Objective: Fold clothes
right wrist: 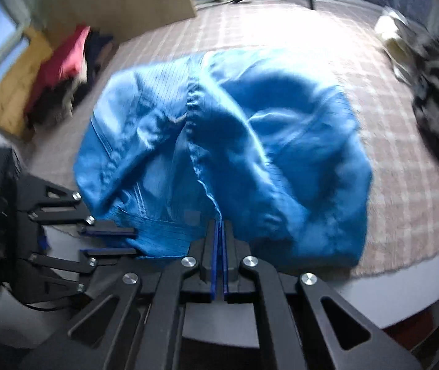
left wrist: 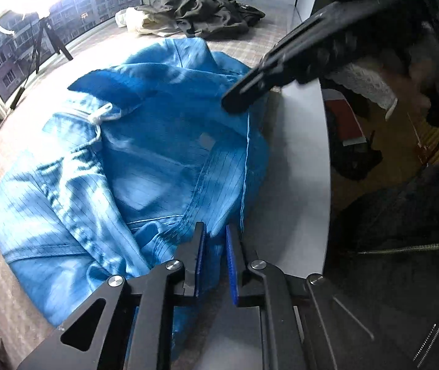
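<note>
At the table edge point(left wrist: 299, 185), blue garment point(left wrist: 133, 166) hem between both grippers' fingers point(right wrist: 216, 246).

The left gripper point(left wrist: 214, 231) is showing matte black linkage arms with triangular cut-outs, round silver screws at the pivots, and blue ribbed pads point(left wrist: 231, 265) lining its black fingers. The right gripper point(right wrist: 220, 231) is showing the same build: black arms, silver screws, triangular openings, and thin blue pads point(right wrist: 216, 262) on the inner faces. In the right wrist view the left gripper point(right wrist: 108, 240) is appearing from the side, black with small silver screws and blue edging. The person is wearing a dark jacket point(left wrist: 404, 215) with a silver zipper point(left wrist: 413, 248).
</note>
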`<move>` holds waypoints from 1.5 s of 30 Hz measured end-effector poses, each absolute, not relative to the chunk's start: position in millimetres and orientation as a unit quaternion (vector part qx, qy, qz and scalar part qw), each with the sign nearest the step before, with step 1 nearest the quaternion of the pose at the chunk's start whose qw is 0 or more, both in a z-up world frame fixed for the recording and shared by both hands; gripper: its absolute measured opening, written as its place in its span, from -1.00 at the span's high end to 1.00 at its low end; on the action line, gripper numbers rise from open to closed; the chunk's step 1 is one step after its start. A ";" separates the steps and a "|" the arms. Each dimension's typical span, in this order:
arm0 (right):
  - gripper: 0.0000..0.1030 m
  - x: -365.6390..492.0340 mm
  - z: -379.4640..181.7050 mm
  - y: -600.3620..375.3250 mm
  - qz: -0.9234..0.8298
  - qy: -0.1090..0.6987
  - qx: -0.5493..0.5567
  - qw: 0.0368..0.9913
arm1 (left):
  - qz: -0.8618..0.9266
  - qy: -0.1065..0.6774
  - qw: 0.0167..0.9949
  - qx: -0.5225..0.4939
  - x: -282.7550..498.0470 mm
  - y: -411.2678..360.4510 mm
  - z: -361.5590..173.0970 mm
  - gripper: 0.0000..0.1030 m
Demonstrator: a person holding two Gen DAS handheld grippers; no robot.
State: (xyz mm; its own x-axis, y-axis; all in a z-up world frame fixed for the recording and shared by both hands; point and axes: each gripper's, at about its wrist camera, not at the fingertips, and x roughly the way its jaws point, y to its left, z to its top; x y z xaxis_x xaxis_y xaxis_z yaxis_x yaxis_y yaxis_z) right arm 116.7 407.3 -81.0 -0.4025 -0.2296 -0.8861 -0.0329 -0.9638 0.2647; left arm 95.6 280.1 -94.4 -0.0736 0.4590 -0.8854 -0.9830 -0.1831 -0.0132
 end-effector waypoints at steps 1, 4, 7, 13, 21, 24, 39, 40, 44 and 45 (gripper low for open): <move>0.96 119.7 -77.8 408.6 -0.830 -0.128 0.539 0.062 | 0.656 0.330 0.553 -0.393 99.8 284.0 -90.6 0.73; 0.96 124.2 -76.0 411.3 -0.833 -0.137 0.534 0.059 | 0.656 0.348 0.561 -0.366 111.2 298.8 -83.0 0.37; 0.96 128.6 -74.2 414.0 -0.834 -0.146 0.529 0.055 | 0.650 0.370 0.558 -0.359 110.9 321.9 -88.3 0.55; 0.96 137.5 -70.6 419.4 -0.838 -0.164 0.518 0.048 | 0.650 0.326 0.565 -0.390 93.4 309.6 -87.1 0.97; 0.97 145.8 -66.1 427.7 -0.842 -0.181 0.506 0.048 | 0.679 0.177 0.573 -0.423 59.8 274.8 -48.1 1.00; 0.97 146.4 -50.1 425.2 -0.863 -0.173 0.471 0.057 | 0.690 0.129 0.568 -0.430 53.9 256.6 -45.9 1.00; 0.60 142.1 -60.5 449.7 -0.848 -0.258 0.461 0.043 | 0.702 0.045 0.543 -0.458 30.0 230.6 -61.1 1.00; 0.20 141.6 -52.9 442.9 -0.843 -0.264 0.466 0.058 | 0.702 0.049 0.544 -0.457 31.3 235.5 -61.1 1.00; -0.10 132.2 -55.8 412.2 -0.816 -0.268 0.506 0.083 | 0.700 0.072 0.554 -0.446 37.3 246.5 -60.3 1.00; -0.10 127.9 -62.3 408.3 -0.808 -0.276 0.514 0.084 | 0.698 0.078 0.557 -0.443 38.9 247.6 -59.9 1.00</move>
